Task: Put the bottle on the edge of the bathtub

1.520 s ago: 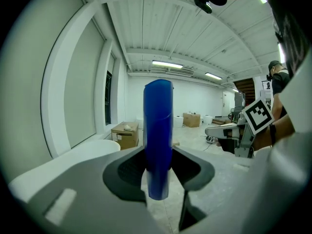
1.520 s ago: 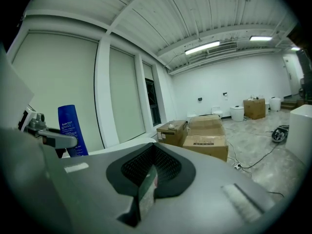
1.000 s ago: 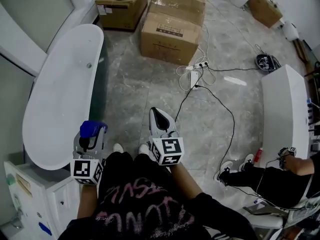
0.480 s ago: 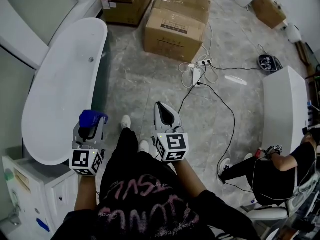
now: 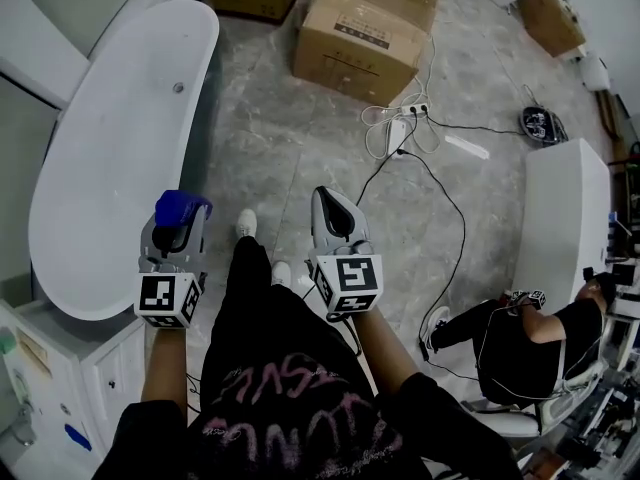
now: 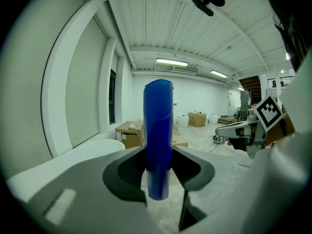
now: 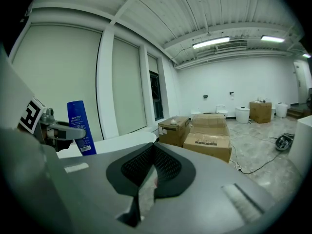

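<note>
— How many bottles?

— One. The bottle (image 6: pixel 158 130) is smooth blue plastic, tall and flattish with a rounded top. It stands upright in the left hand-held gripper (image 6: pixel 158 177), whose two jaws are clamped on its lower half. Its base hangs free, and grey tile shows beneath it.

— And the bathtub?

— In the head view one white bathtub (image 5: pixel 110 158), a long glossy oval, lies on the person's left. The bottle sits just at its near right rim there. It is held in the air and does not rest on the rim.

— The other side?

— The right hand-held gripper (image 7: pixel 145 182) has its jaws together with nothing between them. The pads are black, with a fine ribbed mesh. Each gripper carries one cube with black-and-white square markers, so two cubes in all.

— What else is around?

— Four brown cardboard boxes (image 5: pixel 355 43) stand on the floor (image 5: pixel 280 148), which is grey and marbled. One white power strip (image 5: pixel 400 128) lies there, with a thin black cable (image 5: pixel 450 228) trailing from it. A white cabinet (image 5: pixel 60 388) stands at the tub's near end. One person (image 5: pixel 540 353) in dark clothes sits low at the right.
</note>
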{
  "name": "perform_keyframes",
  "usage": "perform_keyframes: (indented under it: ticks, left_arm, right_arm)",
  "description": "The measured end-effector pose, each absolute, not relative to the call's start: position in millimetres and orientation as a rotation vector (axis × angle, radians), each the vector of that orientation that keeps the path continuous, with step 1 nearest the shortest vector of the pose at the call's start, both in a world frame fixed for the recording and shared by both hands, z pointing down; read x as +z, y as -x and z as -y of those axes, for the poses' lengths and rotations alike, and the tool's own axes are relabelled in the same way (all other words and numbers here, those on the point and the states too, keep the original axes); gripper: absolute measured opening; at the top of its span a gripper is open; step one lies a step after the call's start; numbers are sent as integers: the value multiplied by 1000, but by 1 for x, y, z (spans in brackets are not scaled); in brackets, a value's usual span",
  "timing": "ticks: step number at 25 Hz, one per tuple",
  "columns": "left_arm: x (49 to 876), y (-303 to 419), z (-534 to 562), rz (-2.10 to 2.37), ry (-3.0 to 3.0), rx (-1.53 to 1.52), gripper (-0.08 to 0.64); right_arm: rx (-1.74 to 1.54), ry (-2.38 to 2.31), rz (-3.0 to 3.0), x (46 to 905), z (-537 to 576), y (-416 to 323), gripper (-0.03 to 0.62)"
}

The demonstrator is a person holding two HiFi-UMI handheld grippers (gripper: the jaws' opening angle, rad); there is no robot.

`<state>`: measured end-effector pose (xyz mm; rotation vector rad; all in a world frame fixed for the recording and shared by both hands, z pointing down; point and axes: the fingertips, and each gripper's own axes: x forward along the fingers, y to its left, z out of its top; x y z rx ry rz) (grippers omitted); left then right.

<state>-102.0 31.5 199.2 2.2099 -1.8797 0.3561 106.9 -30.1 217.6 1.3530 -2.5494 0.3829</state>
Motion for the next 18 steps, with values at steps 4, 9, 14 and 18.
perform_keyframes:
  ticks: [4, 9, 14, 18]
  left_arm:
    - [210, 114, -13, 1896, -2197, 329, 161]
    - [236, 121, 15, 1881, -2180, 334, 161]
    - [277, 131, 31, 1879, -2134, 341, 161]
    - [312, 142, 53, 1889, -2117, 332, 161]
  right_arm:
    - [391, -1341, 2539, 227, 43, -94, 25]
    - [386, -1318, 2526, 248, 66, -77, 25]
    - [409, -1307, 2493, 283, 80, -74, 25]
    - [436, -1324, 2466, 322, 101, -71, 25]
